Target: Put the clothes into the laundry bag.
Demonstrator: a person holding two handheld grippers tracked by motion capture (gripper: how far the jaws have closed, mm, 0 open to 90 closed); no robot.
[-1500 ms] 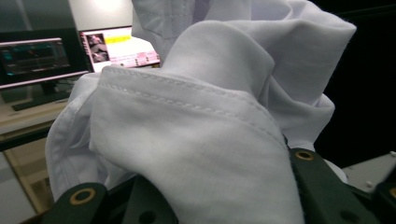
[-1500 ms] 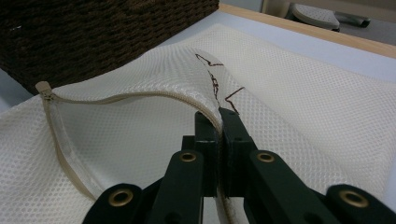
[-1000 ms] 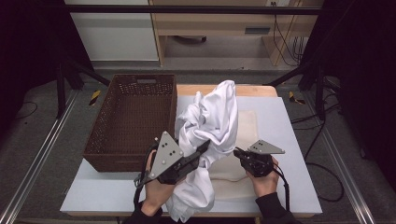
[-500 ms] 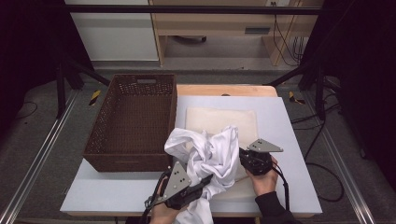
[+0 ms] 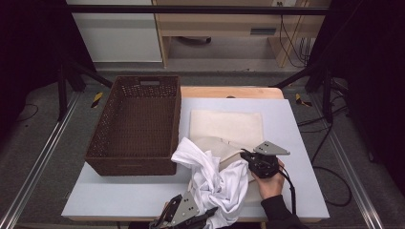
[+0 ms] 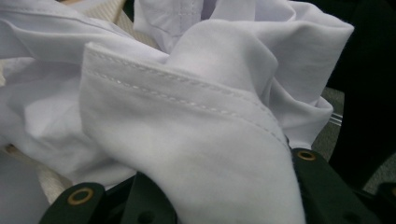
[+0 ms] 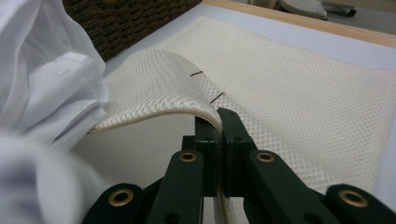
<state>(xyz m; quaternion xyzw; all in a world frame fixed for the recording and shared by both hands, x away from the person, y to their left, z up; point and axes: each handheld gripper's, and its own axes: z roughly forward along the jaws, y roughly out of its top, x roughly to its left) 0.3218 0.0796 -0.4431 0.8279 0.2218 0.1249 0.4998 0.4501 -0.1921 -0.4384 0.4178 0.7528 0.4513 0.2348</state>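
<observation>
Two fabrics are in my grips. My right gripper point(image 7: 219, 122) has its jaws pinched tight on the raised edge of the cream mesh bag point(image 7: 289, 88), lifting that lip off the table point(image 5: 296, 124). My left gripper point(image 5: 210, 213), at the table's near edge, has the crumpled white shirt point(image 5: 210, 176) bunched between its jaws; a stitched hem drapes over them. The shirt lies against the bag's lifted opening, beside the brown wicker basket point(image 5: 138, 119).
</observation>
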